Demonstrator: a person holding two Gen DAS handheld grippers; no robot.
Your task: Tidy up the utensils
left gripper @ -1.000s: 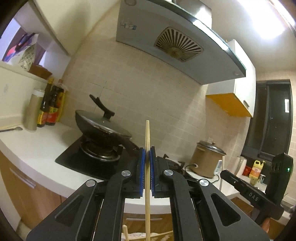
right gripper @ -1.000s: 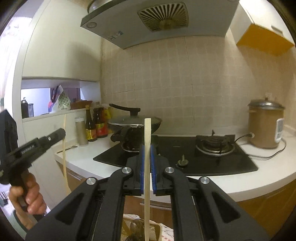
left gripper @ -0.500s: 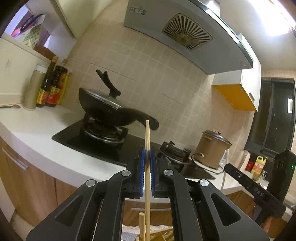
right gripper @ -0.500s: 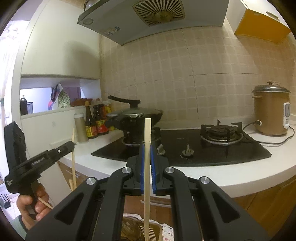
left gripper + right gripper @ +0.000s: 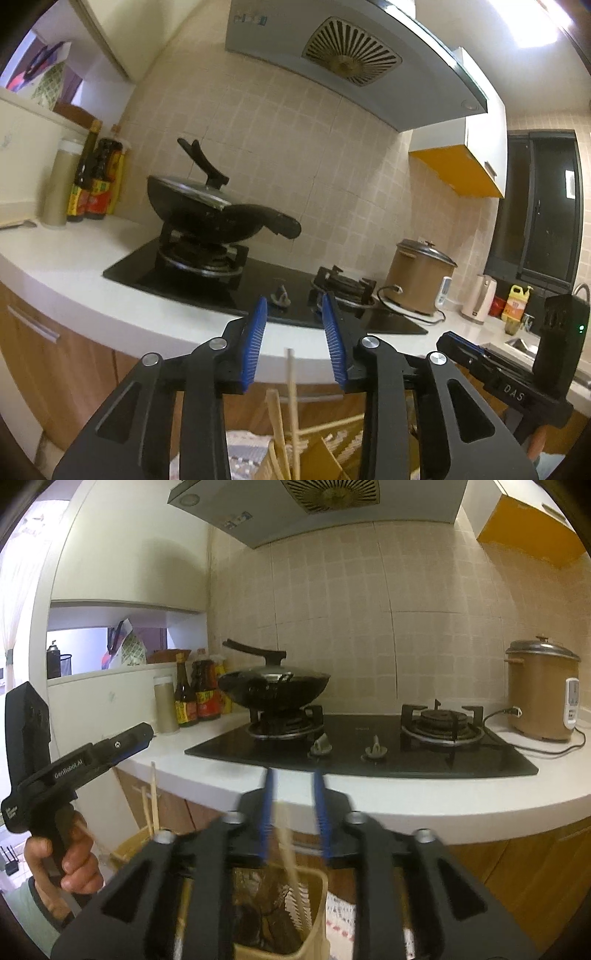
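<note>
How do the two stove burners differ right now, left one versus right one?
The left burner carries a black lidded wok; the right burner carries nothing, its grate and ring exposed. In the right wrist view the left burner sits nearer the sauce bottles, the right burner nearer the brown rice cooker. Both sit on the same black glass hob, each with a knob in front.

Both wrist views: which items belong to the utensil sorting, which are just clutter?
Job items:
- left gripper, jaws just opened
- right gripper, jaws just opened
- chopstick, loose
- second chopstick, loose
- holder

Just about:
- wok
- rice cooker
- sauce bottles
- stove
</note>
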